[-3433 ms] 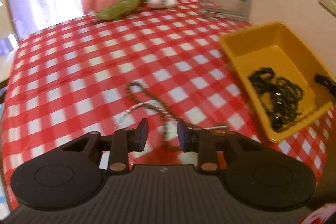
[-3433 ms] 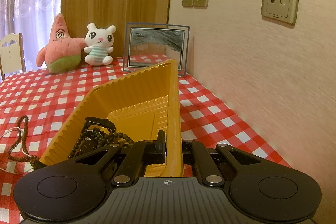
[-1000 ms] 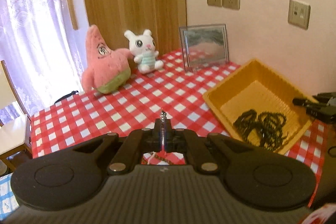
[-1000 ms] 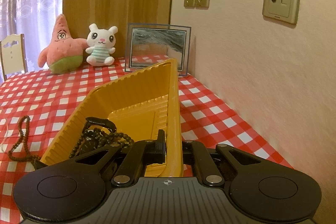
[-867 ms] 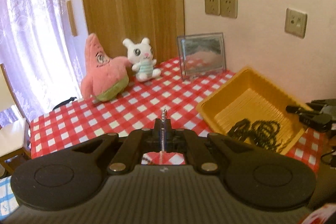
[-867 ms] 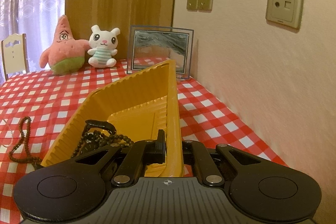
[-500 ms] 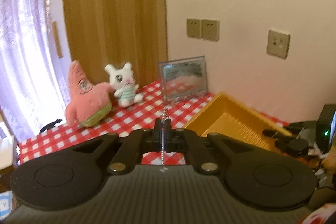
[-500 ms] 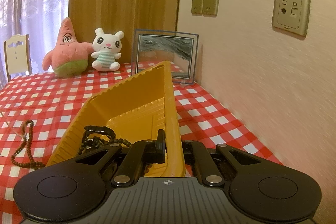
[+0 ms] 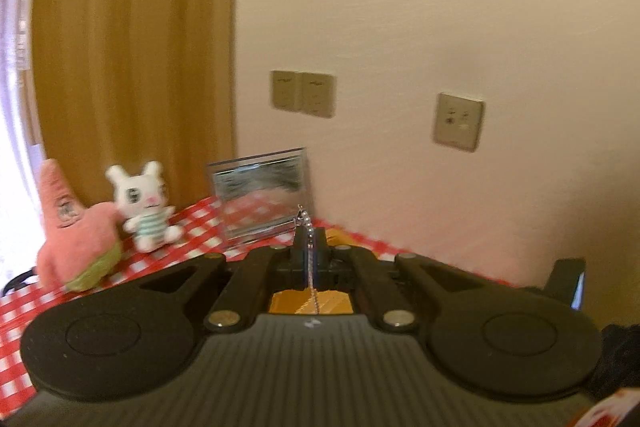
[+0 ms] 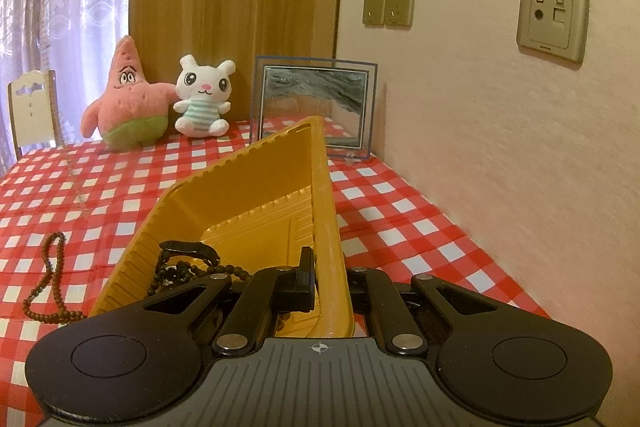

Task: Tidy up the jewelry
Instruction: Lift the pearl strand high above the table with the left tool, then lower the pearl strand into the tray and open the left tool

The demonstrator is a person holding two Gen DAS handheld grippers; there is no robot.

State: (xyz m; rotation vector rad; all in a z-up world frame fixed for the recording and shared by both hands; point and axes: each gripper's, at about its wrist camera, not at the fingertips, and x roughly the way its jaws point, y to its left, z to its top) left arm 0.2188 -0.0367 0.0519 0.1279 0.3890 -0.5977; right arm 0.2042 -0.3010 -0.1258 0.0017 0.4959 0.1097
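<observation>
**Silver chain carried toward the yellow tray**

The left gripper [image 9: 310,247] had its fingers pressed together on a thin silver chain [image 9: 308,227], whose short end stuck up past the fingertips while the rest ran back between them and hung below. Under and just behind those fingertips a patch of the yellow tray [image 9: 312,301] showed, so the chain was judged to be above the tray or close to it; its lower end could not be seen in that view.

The right gripper [image 10: 328,279] was clamped on the tray's near side wall [image 10: 326,227], one finger inside and one outside, steadying it. To the left of its fingers, dark bead necklaces [image 10: 184,267] already lay in the tray, and a brown bead strand [image 10: 48,283] lay on the checked tablecloth [image 10: 400,219] further left, outside the tray.

The step in hand looked like transport. The next move would call for lowering the chain into the tray, then parting the fingers.
</observation>
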